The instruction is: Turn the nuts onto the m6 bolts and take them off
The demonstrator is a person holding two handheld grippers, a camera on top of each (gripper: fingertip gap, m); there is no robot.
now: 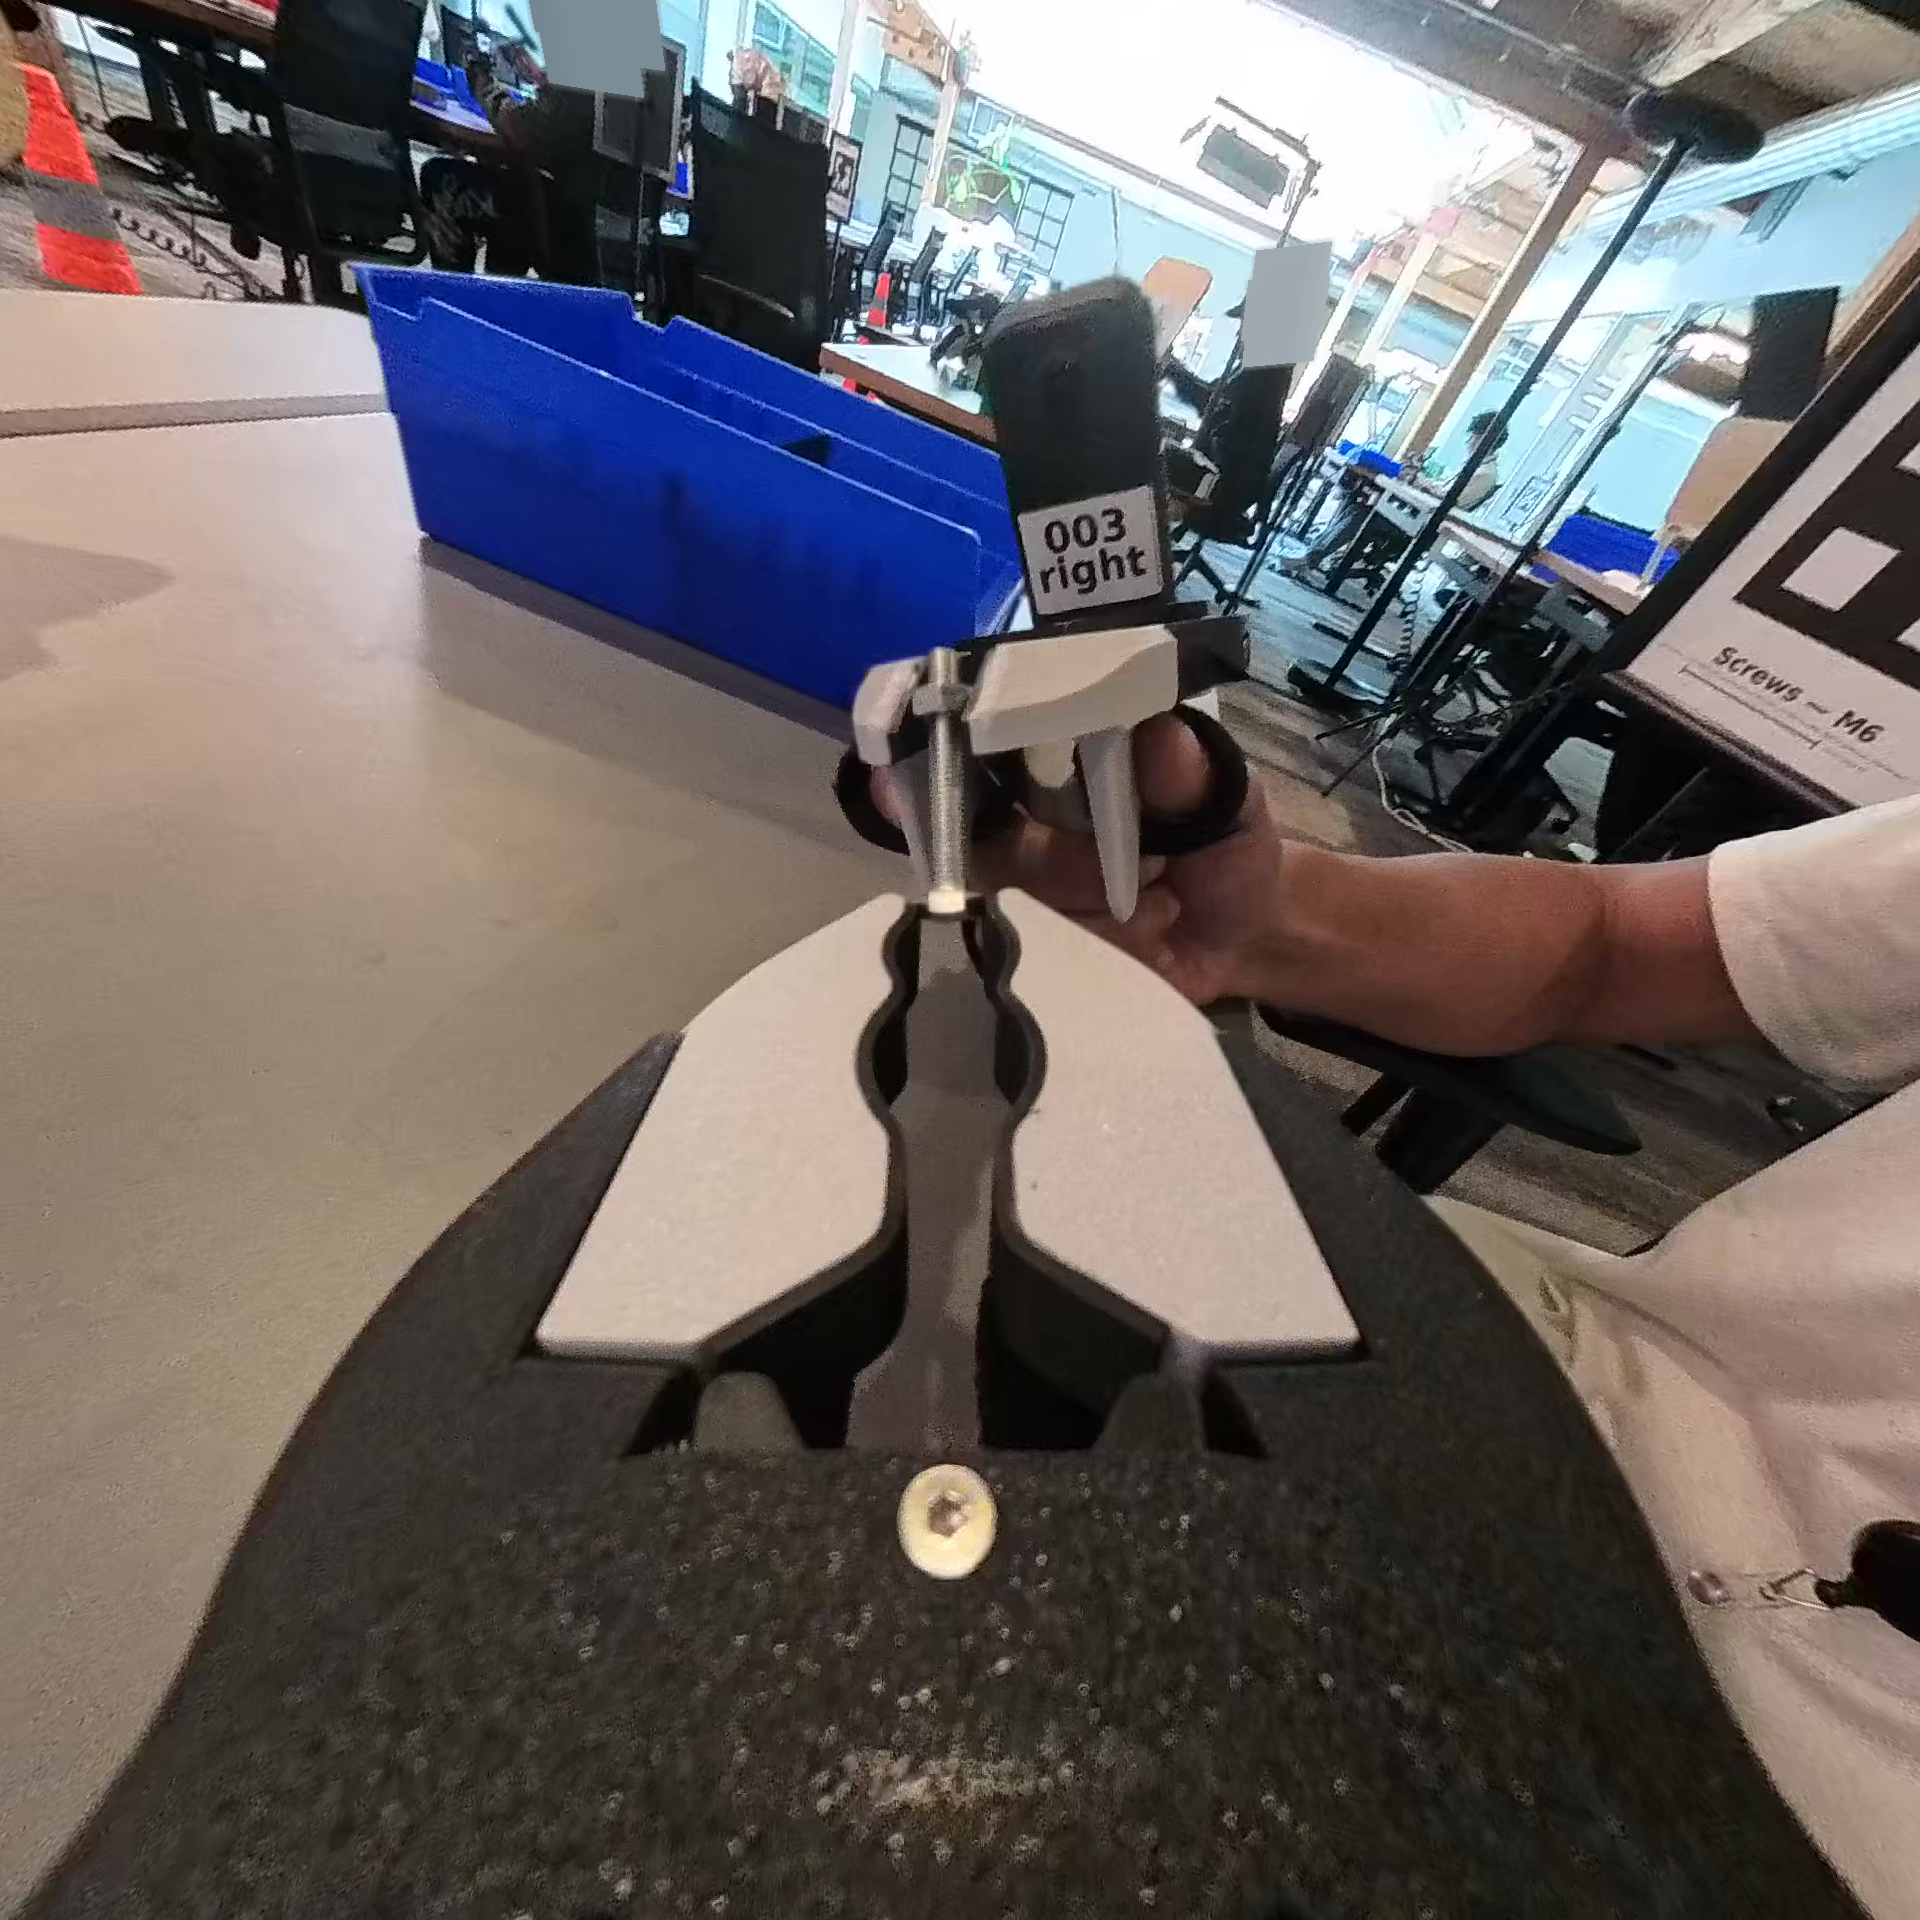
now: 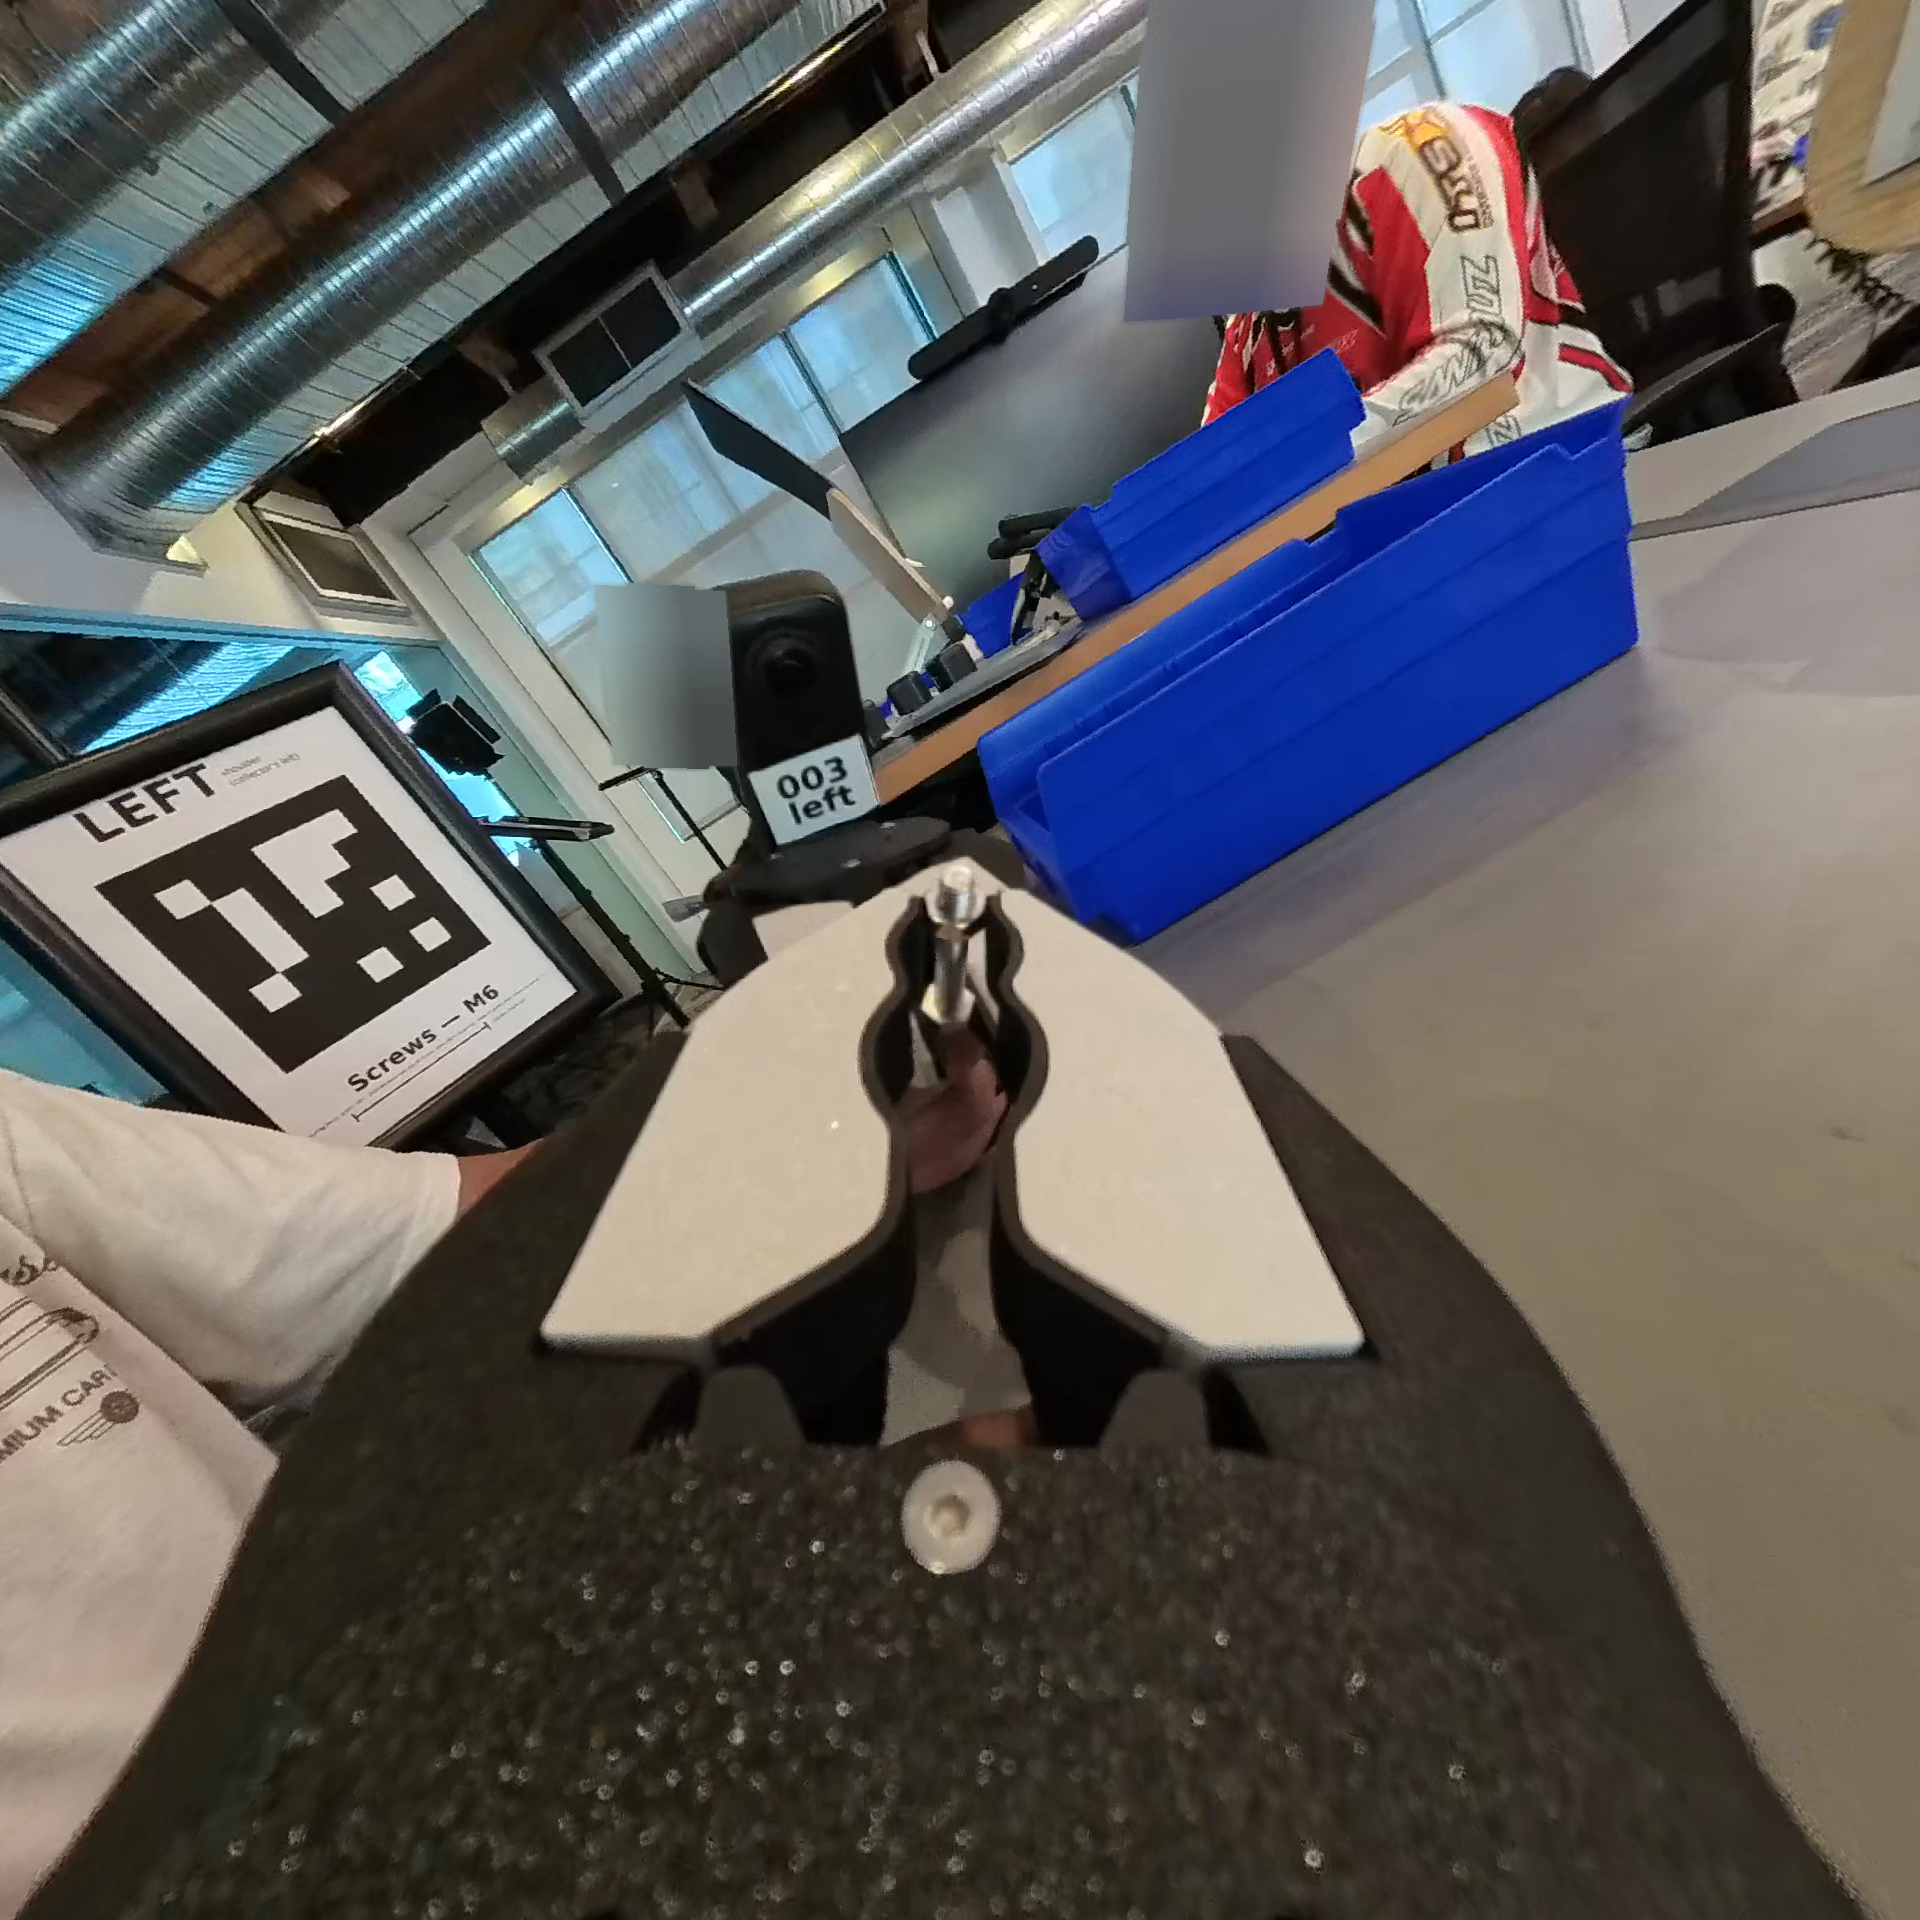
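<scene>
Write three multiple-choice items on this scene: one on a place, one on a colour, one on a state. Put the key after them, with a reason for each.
1. Where does the nut sit on the bolt?
A. Tight against the head
B. Near the end far from the head
C. Off the bolt, lying on the table

2. What colour is the bin on the table?
A. Red
B. Blue
C. Green

3. What state is the left hand-held gripper in?
A. Wide open above the table
B. Closed on the bolt's head
C. Closed on the bin's rim

Key:
1 B: the nut is up between the fingers of the right hand-held gripper, with bare thread running down to the head.
2 B: its walls are plain blue in both views.
3 B: the bolt's head sits right between its fingertips.
</scene>
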